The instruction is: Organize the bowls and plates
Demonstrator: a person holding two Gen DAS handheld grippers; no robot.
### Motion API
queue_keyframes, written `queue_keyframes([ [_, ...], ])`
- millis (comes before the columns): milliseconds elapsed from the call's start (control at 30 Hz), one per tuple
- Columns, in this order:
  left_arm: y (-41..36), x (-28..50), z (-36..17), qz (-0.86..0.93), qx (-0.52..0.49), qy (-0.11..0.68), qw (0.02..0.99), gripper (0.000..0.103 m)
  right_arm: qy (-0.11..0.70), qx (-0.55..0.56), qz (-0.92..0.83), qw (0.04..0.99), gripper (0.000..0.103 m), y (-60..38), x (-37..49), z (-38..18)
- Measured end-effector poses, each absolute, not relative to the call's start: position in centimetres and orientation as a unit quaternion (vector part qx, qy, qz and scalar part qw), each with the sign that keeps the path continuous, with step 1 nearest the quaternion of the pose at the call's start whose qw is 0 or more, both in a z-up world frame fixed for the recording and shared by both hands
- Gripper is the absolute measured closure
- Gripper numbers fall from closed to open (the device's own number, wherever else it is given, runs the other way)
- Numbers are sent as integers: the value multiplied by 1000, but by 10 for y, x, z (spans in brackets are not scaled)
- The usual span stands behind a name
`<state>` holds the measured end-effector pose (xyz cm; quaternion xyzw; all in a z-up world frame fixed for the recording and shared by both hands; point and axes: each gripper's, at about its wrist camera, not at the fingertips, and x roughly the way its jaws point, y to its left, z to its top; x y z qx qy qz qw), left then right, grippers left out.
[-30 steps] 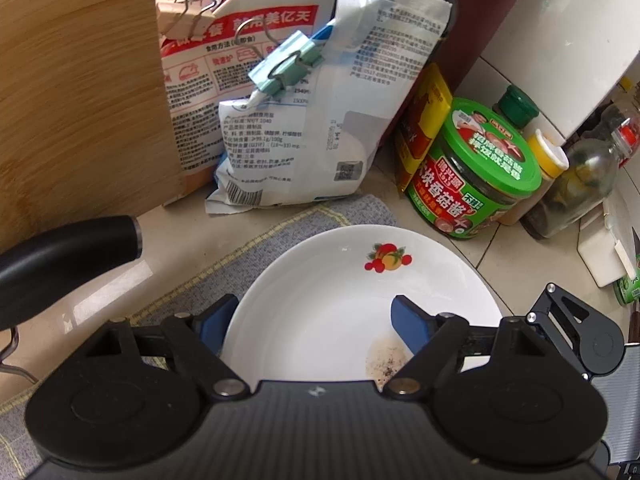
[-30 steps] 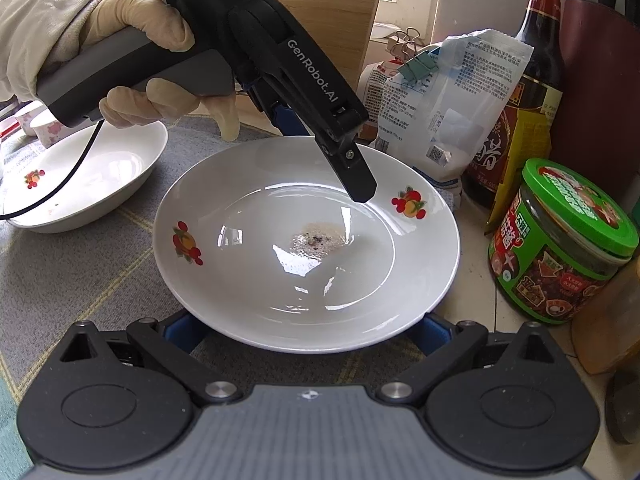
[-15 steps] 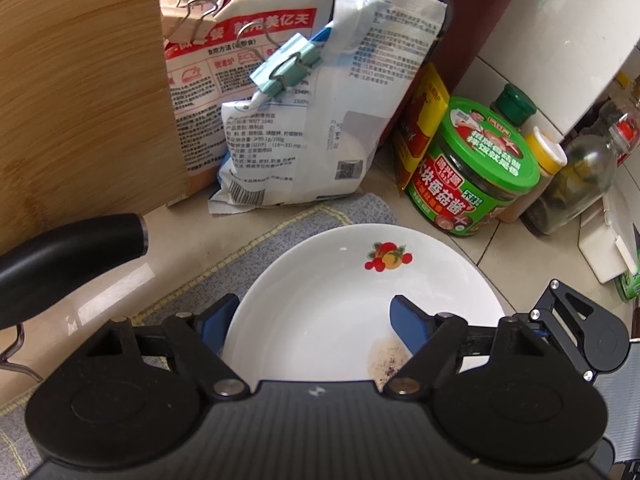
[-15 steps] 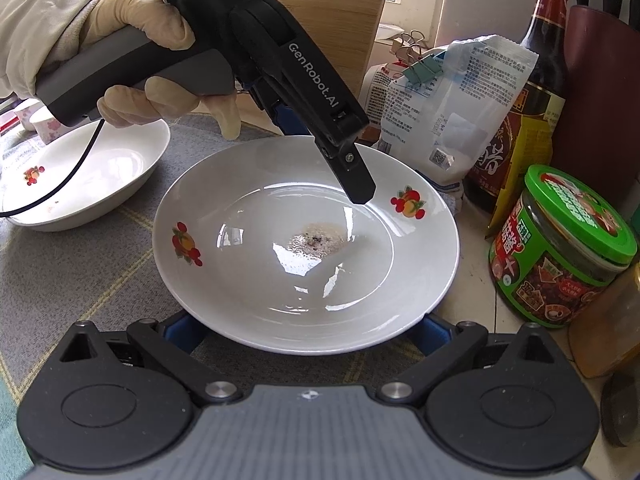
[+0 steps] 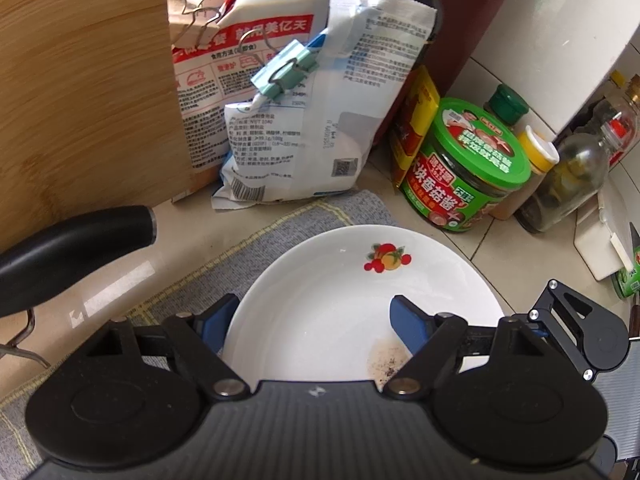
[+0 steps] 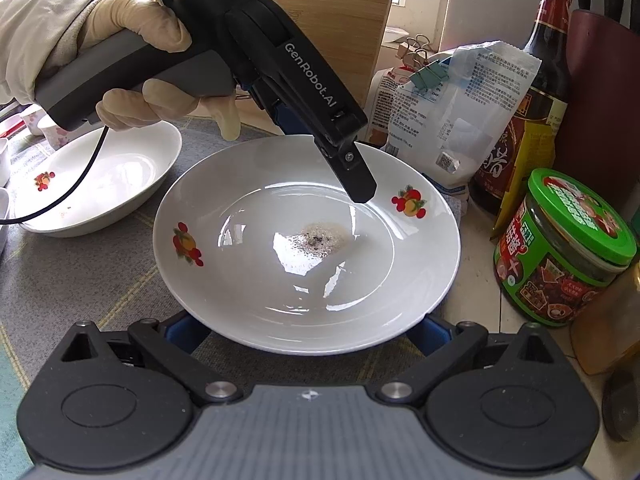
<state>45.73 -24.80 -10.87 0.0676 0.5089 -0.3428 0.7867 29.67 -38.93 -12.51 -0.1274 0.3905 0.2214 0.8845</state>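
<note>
Lettering, any of it legible?
– "GenRobot.AI" on the arm of the left tongs [image 5: 314, 306]. The green-lidded jar [image 6: 560, 256] to the right and the clipped bags [image 6: 452, 120] beyond carry Chinese print.

And the plate [image 6: 248, 280]?
– It is on the grey mat [image 6: 80, 280]. Its far rim sits between the left tongs' parted, released pads, and its near rim overhangs the right tongs [image 6: 308, 330], which are spread wide and gripping nothing.

Room around it?
– Open mat on the left, up to a second bowl [image 6: 120, 168]. The jar crowds the right edge.
</note>
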Motion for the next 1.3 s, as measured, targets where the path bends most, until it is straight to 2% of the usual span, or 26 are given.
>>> queue_keyframes([
  [633, -248, 408, -89, -364, 79, 496, 784, 22, 396, -124, 203, 887, 0, -386, 256, -105],
  [1300, -268, 374, -96, -388, 98, 499, 769, 22, 412, -115, 172, 887, 0, -389, 214, -103],
])
